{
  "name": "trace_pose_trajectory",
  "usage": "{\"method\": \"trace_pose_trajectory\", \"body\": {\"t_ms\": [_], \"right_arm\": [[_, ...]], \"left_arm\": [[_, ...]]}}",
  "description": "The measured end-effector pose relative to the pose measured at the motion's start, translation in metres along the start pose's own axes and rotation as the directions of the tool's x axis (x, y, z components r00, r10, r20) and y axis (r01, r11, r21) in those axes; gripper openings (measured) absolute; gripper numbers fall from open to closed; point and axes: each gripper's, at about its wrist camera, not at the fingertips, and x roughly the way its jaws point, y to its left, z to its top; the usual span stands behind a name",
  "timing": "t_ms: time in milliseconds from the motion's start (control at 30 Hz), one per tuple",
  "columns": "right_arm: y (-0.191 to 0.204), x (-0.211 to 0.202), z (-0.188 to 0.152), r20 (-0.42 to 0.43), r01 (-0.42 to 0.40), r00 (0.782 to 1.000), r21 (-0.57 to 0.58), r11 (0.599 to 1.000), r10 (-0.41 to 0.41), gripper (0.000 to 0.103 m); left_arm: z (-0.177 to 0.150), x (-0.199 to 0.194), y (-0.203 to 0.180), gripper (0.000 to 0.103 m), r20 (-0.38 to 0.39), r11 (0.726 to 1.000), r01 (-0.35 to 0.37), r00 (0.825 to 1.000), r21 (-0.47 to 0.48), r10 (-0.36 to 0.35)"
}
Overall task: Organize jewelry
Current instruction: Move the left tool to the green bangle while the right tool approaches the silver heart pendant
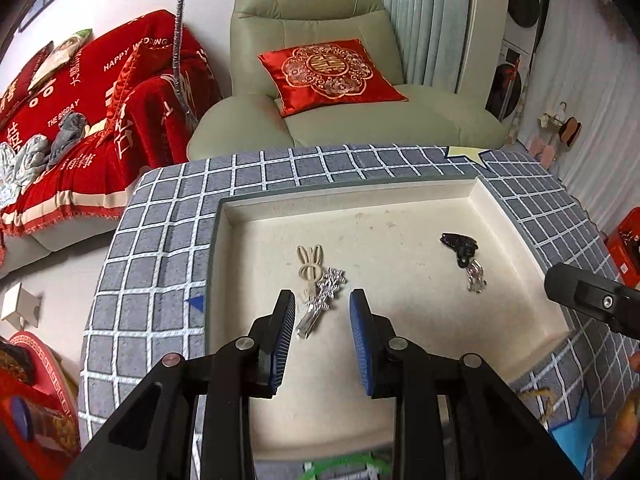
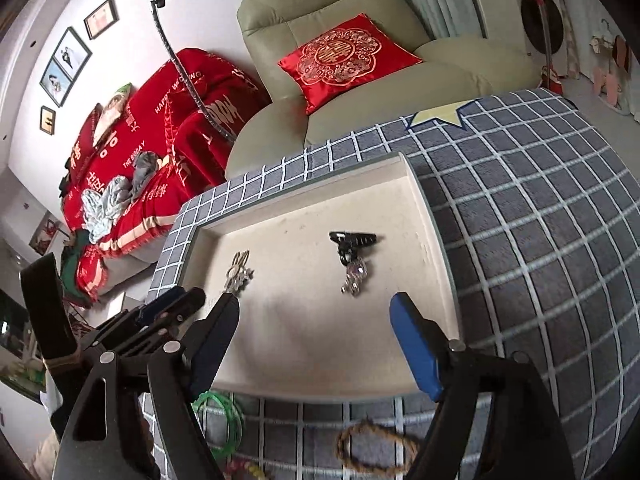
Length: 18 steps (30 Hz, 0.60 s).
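A cream tray (image 1: 348,192) sits on a grey checked tablecloth (image 1: 160,240). In it lie a beige bunny-ear hair tie (image 1: 310,266) touching a silver snowflake hair clip (image 1: 322,306), and farther right a black claw clip (image 1: 460,244) with a small silver trinket (image 1: 476,278) beside it. My left gripper (image 1: 322,300) hovers above the silver clip, its jaws apart and holding nothing. Over the tray's near half my right gripper (image 2: 314,302) stands wide open and empty, with the black claw clip (image 2: 354,242) and silver trinket (image 2: 354,280) ahead of it.
A green bangle (image 2: 218,424) and a brown rope bracelet (image 2: 376,448) lie on the cloth in front of the tray (image 2: 300,196). Behind the table stand a green armchair (image 1: 320,20) with a red cushion (image 1: 332,72) and a red-covered sofa (image 1: 80,120).
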Motion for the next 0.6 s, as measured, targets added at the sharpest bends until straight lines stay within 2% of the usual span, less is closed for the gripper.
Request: {"method": "trace_pose_trajectory", "body": {"t_ms": [200, 267, 300, 367, 433, 533, 600], "right_arm": [[-0.006, -0.019, -0.010, 0.020, -0.003, 1.000, 0.028, 1.000, 0.003, 0.082], [-0.006, -0.024, -0.013, 0.023, -0.002, 1.000, 0.028, 1.000, 0.001, 0.082], [-0.006, -0.025, -0.015, 0.025, -0.002, 1.000, 0.029, 1.000, 0.002, 0.082], [-0.006, -0.030, -0.018, 0.033, 0.001, 0.999, 0.030, 1.000, -0.002, 0.085], [-0.005, -0.036, -0.020, 0.046, -0.001, 0.999, 0.027, 1.000, 0.000, 0.085], [-0.004, -0.046, -0.025, 0.086, -0.001, 0.996, 0.009, 1.000, 0.000, 0.103], [0.000, -0.056, -0.030, 0.125, -0.008, 0.992, -0.010, 1.000, 0.009, 0.103]], "left_arm": [[-0.010, -0.016, 0.007, 0.045, 0.009, 1.000, 0.013, 1.000, -0.019, -0.013], [-0.012, -0.019, 0.008, 0.091, 0.010, 1.000, 0.007, 1.000, -0.022, -0.007], [-0.013, -0.023, 0.008, 0.103, 0.021, 1.000, -0.003, 1.000, -0.030, 0.004], [-0.015, -0.033, 0.009, 0.103, 0.062, 0.999, -0.008, 0.998, -0.033, 0.010], [-0.017, -0.038, 0.008, 0.103, 0.055, 1.000, 0.000, 0.998, -0.028, 0.001], [-0.021, -0.050, 0.009, 0.103, 0.079, 1.000, -0.019, 0.997, -0.020, 0.020], [-0.024, -0.056, 0.012, 0.103, 0.084, 1.000, -0.018, 0.996, -0.025, 0.020]]}}
